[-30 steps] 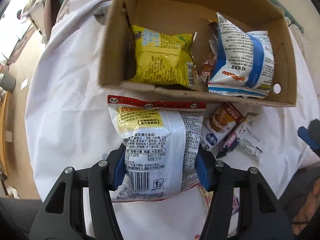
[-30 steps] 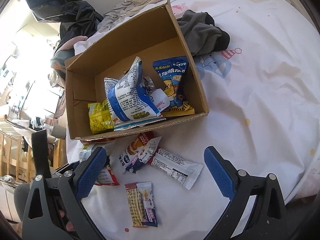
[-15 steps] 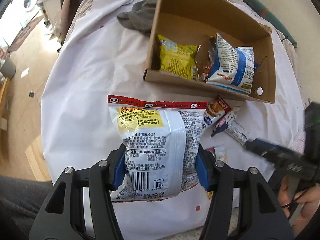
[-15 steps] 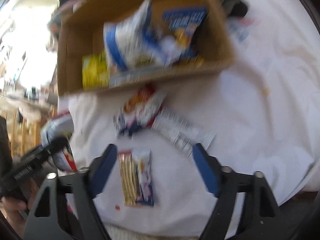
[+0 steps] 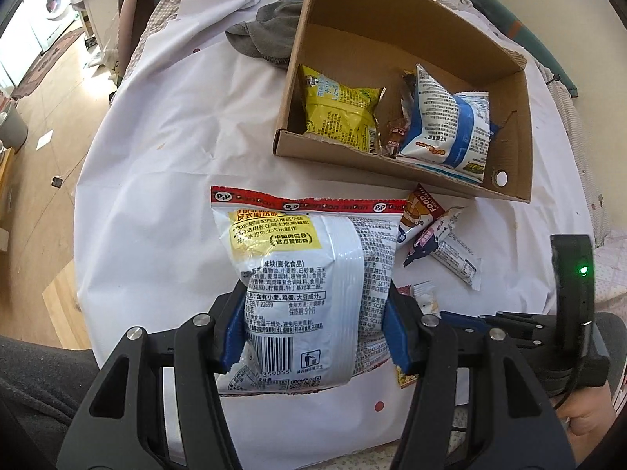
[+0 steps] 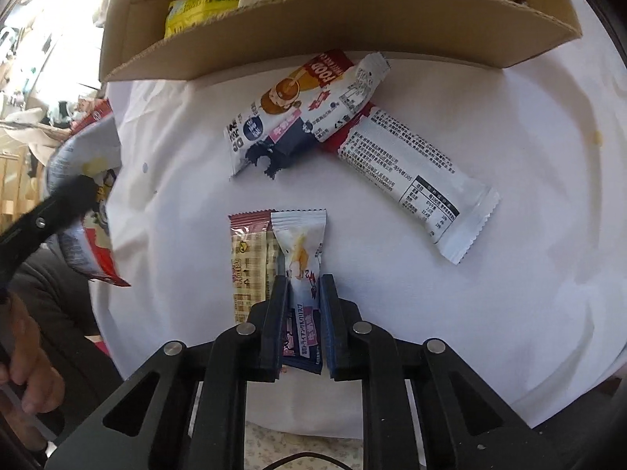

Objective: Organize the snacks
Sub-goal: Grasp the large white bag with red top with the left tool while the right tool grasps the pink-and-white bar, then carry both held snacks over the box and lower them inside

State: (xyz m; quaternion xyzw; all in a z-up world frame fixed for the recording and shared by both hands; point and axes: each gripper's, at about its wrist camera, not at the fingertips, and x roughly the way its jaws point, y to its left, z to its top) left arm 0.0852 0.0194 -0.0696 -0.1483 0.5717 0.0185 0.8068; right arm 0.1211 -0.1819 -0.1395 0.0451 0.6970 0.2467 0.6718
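Note:
My left gripper (image 5: 315, 327) is shut on a big white puffed-snack bag (image 5: 301, 266) with a red top edge, held above the table in front of the cardboard box (image 5: 352, 156). The box holds a yellow bag (image 5: 337, 113), a small brown packet (image 5: 394, 133) and a blue-and-white bag (image 5: 446, 125). My right gripper (image 6: 303, 293) is down at the tablecloth, jaws closing on a small white-and-blue packet (image 6: 299, 250), with both pads pressed on it. A biscuit-stick packet (image 6: 249, 262) lies against that packet's left side.
On the cloth between me and the box (image 6: 333, 19) lie a "FOOD" packet (image 6: 286, 105) and a long white bar (image 6: 419, 180). A grey cloth (image 5: 270, 35) sits left of the box. A hand (image 6: 27, 376) shows at the left. The table edge and wooden floor (image 5: 47, 125) are left.
The right gripper sank towards the cloth and went from wide open to shut on the small packet. The left gripper drew back from the box and rose, still holding the big bag.

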